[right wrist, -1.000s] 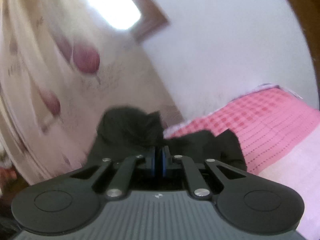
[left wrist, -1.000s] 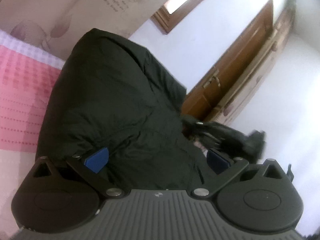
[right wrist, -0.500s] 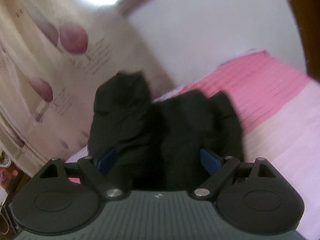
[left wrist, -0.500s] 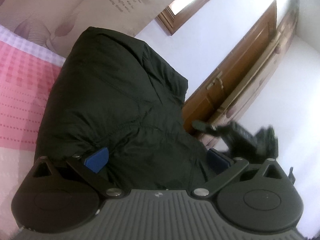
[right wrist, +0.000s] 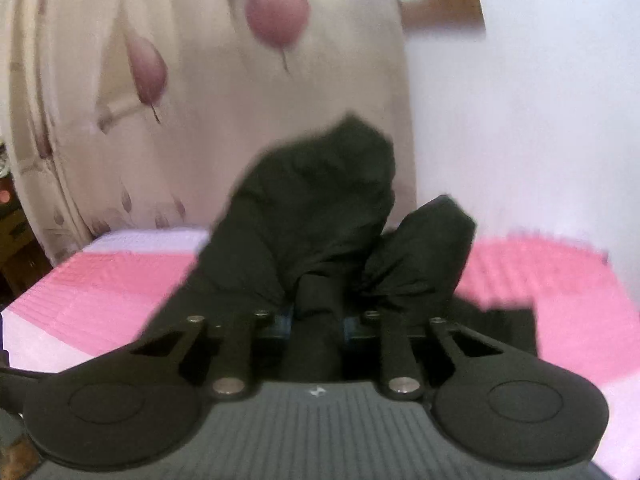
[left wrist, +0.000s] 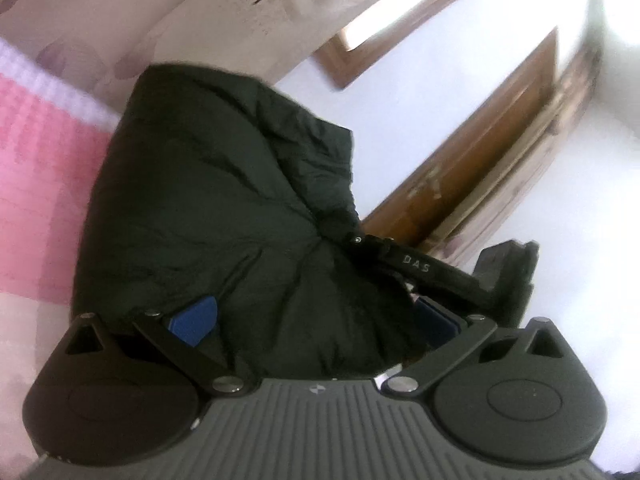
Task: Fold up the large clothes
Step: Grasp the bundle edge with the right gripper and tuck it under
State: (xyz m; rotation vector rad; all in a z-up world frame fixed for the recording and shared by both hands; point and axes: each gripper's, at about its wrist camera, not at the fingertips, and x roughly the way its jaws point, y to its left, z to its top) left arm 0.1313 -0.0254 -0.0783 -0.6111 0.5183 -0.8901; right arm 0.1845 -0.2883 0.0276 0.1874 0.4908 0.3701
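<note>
A large black padded jacket (left wrist: pixel 224 200) is bunched up on the pink bed (left wrist: pixel 36 184). My left gripper (left wrist: pixel 314 322) is open, its blue pads wide apart, with jacket fabric bulging between them. The right gripper's body (left wrist: pixel 440 268) shows in the left wrist view, pinching the jacket at its right edge. In the right wrist view, my right gripper (right wrist: pixel 318 322) is shut on a fold of the jacket (right wrist: pixel 320 208), which rises in front of it. The pads are mostly hidden by cloth.
A cream curtain with purple flowers (right wrist: pixel 160 80) hangs behind the bed (right wrist: pixel 100 280). A white wall (right wrist: pixel 540 100), a wooden door (left wrist: pixel 480 152) and a wood-framed window (left wrist: pixel 380 28) stand beyond. Dark furniture (right wrist: pixel 8 216) sits at the far left.
My right gripper was shut, opened over the jacket, and has now closed on a fold of it. My left gripper stayed open against the jacket.
</note>
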